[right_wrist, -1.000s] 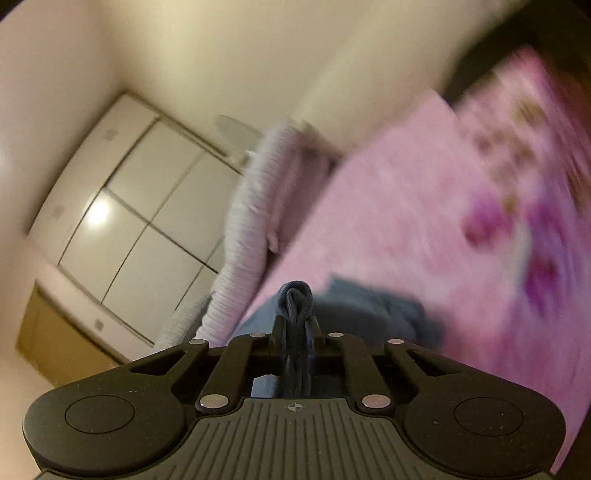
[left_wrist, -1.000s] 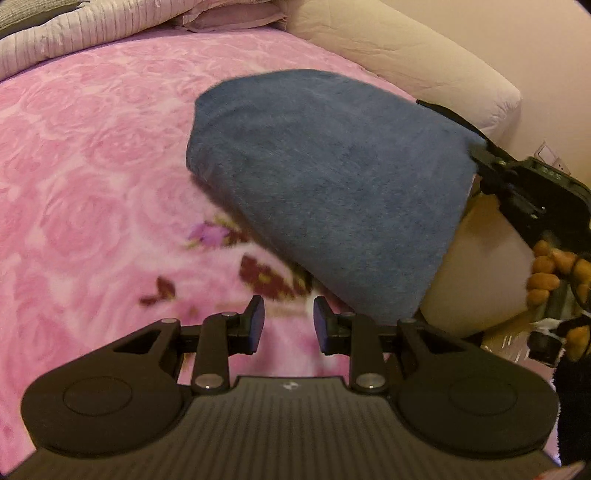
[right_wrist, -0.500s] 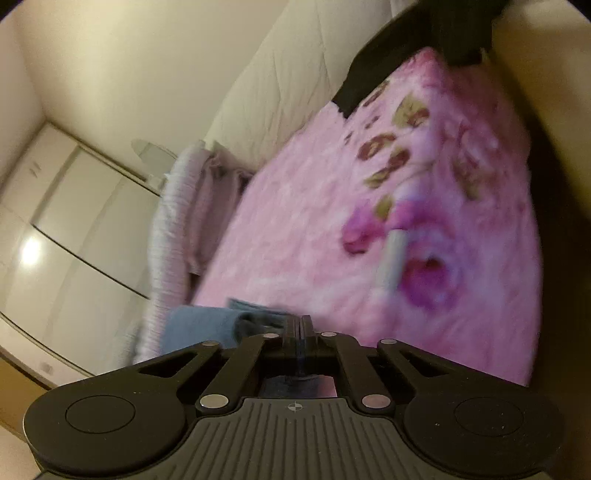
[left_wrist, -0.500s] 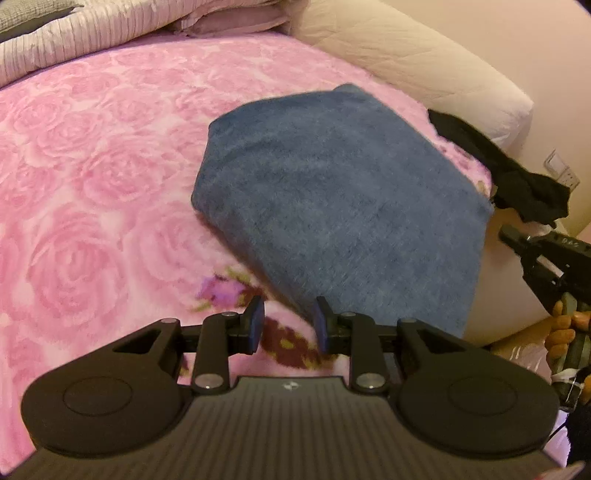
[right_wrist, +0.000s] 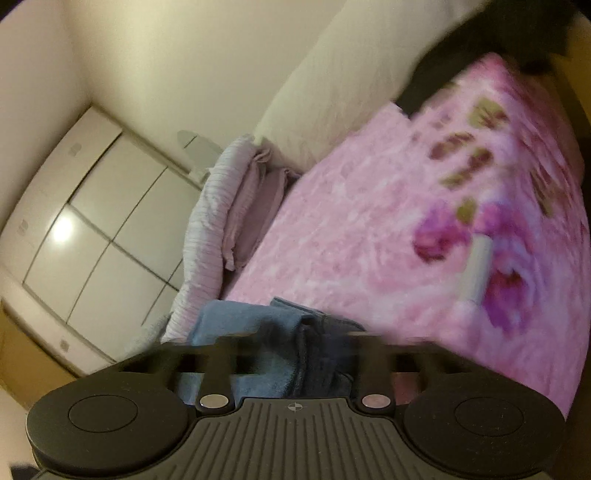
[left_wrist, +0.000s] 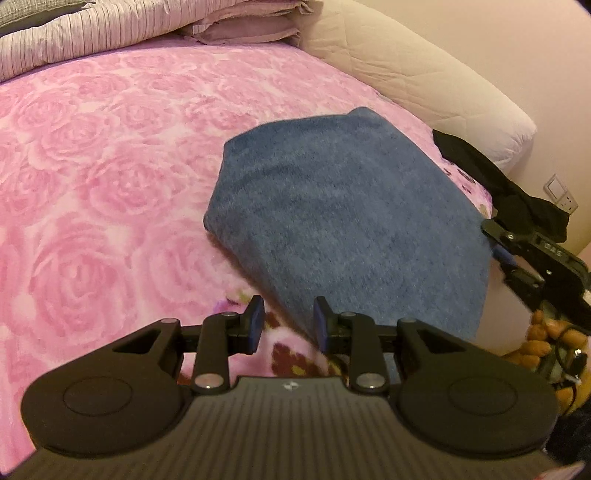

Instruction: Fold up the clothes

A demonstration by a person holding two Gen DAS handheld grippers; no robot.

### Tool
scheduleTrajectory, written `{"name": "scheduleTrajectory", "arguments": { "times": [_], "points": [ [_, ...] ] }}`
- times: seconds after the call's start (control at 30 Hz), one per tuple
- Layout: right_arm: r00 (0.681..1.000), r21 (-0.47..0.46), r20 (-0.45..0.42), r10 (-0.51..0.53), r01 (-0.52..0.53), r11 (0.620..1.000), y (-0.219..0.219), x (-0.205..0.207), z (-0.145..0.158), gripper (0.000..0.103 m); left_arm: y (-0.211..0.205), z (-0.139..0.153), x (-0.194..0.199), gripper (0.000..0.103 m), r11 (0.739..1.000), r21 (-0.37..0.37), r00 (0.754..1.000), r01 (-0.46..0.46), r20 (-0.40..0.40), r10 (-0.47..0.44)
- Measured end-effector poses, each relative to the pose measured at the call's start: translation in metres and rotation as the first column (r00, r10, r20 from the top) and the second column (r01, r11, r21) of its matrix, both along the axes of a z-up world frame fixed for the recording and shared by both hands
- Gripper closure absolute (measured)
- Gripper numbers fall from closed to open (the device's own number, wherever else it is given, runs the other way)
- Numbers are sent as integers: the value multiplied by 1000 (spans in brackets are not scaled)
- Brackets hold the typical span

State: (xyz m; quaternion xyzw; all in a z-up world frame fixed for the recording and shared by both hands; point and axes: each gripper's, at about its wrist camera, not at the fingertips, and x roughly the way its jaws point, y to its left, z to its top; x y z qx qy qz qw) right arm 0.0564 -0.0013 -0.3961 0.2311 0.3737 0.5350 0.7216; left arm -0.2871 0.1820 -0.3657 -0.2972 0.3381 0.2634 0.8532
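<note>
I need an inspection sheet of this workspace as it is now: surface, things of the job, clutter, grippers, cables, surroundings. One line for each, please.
Surface: bed under a pink rose blanket.
Job's things: blue folded cloth lying on the blanket near the bed's edge.
Clutter: black garment at the bed's corner; striped bedding piled at the far end.
Grippers: left gripper open, nothing between its jaws; right gripper blurred, jaws opening, with the blue cloth's edge bunched between them.
Cables: nothing seen.
Surroundings: cream padded bolster along the wall, wall socket, white wardrobe.
</note>
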Motion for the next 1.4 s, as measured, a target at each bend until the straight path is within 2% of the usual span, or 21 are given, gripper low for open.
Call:
{"name": "scheduleTrajectory", "arguments": {
  "times": [0.1,0.2,0.27,0.37,0.43,0.47,0.5,0.57,0.63,0.7,0.8,0.9,1.0,1.03,1.07,1.1,1.13,1.17,1.2,1.27,1.4],
  "points": [
    [990,-19,139,12,-9,1000,-8,-18,27,87,4,2,3,79,1000,10,1000,3,4,-3],
    [987,-25,144,-66,71,997,-28,-27,40,87,7,5,4,79,1000,19,1000,8,14,-8],
    [984,-73,134,-117,128,989,-32,-26,35,87,10,5,6,79,1000,20,1000,11,15,-11],
    [995,-196,31,-98,102,975,-14,-6,3,85,12,1,8,79,1000,-2,1000,7,13,-7],
    [993,-166,-69,-98,85,982,-14,6,-11,71,12,-1,6,79,1000,-22,1000,-4,19,4],
    [987,-149,-127,-98,78,986,-16,11,-14,58,12,-1,3,78,999,-34,1000,-13,22,14],
    [978,-136,-180,-109,85,987,-22,14,-14,51,12,-1,-1,78,998,-51,999,-27,28,29],
    [959,-75,-260,-115,99,992,-41,12,-11,50,13,-3,-8,77,994,-93,997,-48,57,54],
    [943,-27,-324,-82,77,997,-57,3,-12,50,15,-6,-14,74,982,-176,990,-63,115,84],
    [926,-37,-376,-24,11,999,-60,-11,-19,50,18,-13,-16,73,960,-269,978,-81,163,128],
    [909,-72,-416,0,-33,997,-52,-22,-32,50,23,-24,-16,73,921,-369,963,-126,179,203],
    [905,-119,-425,-21,-33,992,-40,-21,-41,50,27,-31,-16,72,897,-413,945,-156,201,257],
    [890,-105,-456,-26,-25,994,-30,-15,-47,50,34,-41,-14,71,868,-463,927,-180,215,307],
    [894,-107,-448,-21,-30,994,-26,-13,-48,51,35,-46,-12,71,860,-475,921,-184,221,320],
    [902,-114,-432,-14,-39,993,-21,-10,-47,62,35,-50,-11,72,857,-482,915,-183,236,328],
    [910,-121,-415,-7,-47,992,-17,-7,-46,68,35,-52,-10,77,858,-482,913,-178,245,327],
    [920,-131,-393,3,-60,990,-13,-5,-43,70,34,-53,-8,82,861,-479,912,-172,253,323],
    [931,-139,-364,18,-73,988,-9,-2,-37,72,32,-52,-6,82,872,-463,916,-161,259,307],
    [945,-142,-325,36,-86,986,-5,1,-30,74,28,-50,-2,82,882,-448,922,-145,262,284],
    [964,-141,-256,64,-103,985,6,14,-19,75,20,-50,10,83,884,-458,930,-94,276,242],
    [979,-144,-182,97,-124,982,42,60,-8,74,-6,-51,45,82,897,-441,941,13,308,138]
  ]
}}
